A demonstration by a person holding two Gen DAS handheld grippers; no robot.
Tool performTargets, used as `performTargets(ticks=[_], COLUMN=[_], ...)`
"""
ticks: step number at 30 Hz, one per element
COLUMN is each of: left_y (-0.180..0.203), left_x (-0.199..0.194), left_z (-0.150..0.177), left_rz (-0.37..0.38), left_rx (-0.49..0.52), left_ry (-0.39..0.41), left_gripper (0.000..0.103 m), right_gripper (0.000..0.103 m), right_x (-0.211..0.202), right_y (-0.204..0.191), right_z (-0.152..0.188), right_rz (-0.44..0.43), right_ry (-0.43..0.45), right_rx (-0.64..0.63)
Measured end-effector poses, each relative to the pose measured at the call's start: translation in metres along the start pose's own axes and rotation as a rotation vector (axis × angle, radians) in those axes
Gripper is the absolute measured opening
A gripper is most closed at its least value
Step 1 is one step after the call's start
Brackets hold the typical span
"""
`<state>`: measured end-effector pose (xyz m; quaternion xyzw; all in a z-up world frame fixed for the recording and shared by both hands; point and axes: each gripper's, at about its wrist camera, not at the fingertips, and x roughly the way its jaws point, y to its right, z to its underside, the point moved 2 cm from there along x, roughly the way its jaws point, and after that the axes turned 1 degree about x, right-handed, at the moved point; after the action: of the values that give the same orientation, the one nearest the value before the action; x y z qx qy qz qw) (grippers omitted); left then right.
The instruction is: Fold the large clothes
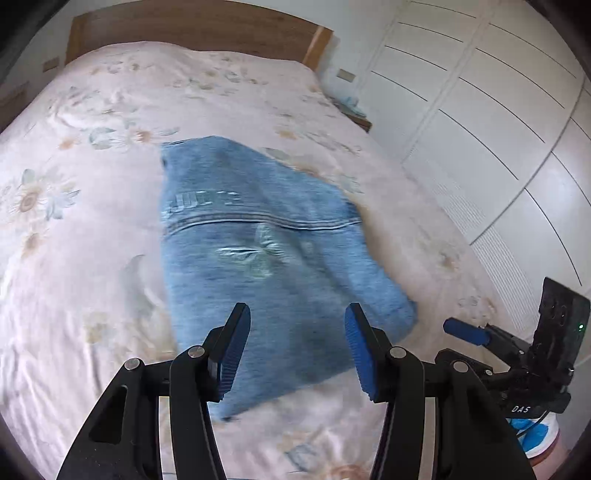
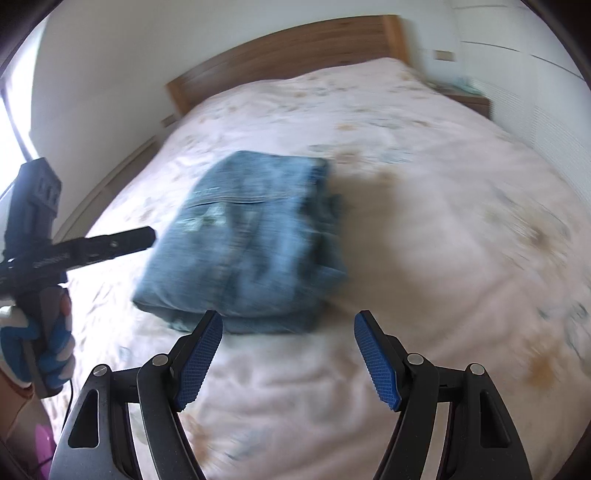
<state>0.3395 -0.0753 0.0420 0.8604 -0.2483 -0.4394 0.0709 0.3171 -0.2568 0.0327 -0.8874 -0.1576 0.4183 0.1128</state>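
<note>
A pair of blue jeans [image 1: 266, 258] lies folded into a thick rectangle on the bed [image 1: 92, 240]; it also shows in the right wrist view [image 2: 251, 240]. My left gripper [image 1: 297, 317] is open and empty, hovering above the near end of the jeans. My right gripper [image 2: 288, 325] is open and empty, just short of the jeans' near edge. The right gripper shows at the right edge of the left wrist view [image 1: 465, 332]. The left gripper shows at the left of the right wrist view [image 2: 122, 240], held by a gloved hand [image 2: 44, 347]. Both views are motion-blurred.
The bed has a pink floral cover [image 2: 443, 240] and a wooden headboard [image 1: 192, 26]. White wardrobe doors [image 1: 480, 129] stand along the right. A small bedside table [image 1: 354, 114] sits by the headboard.
</note>
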Motion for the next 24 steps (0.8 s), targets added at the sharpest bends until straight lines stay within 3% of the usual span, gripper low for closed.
performTargets(ticks=[5, 12, 24], left_y=[-0.016, -0.017, -0.009], left_x=[0.007, 0.029, 0.029], left_z=[0.013, 0.038, 0.049], left_rz=[0.006, -0.035, -0.115], left_rx=[-0.004, 0.059, 0.092], left_ry=[-0.041, -0.049, 0.011], left_gripper=[0.047, 0.047, 0.048], right_gripper=[0.075, 0.075, 0.075], right_x=[0.043, 0.088, 0.086], right_y=[-0.03, -0.009, -0.009], right_z=[-0.018, -0.01, 0.0], right_rz=[-0.098, -0.035, 0.02], right_ry=[-0.044, -0.12, -0.151], right_rx=[-0.037, -0.012, -0.088])
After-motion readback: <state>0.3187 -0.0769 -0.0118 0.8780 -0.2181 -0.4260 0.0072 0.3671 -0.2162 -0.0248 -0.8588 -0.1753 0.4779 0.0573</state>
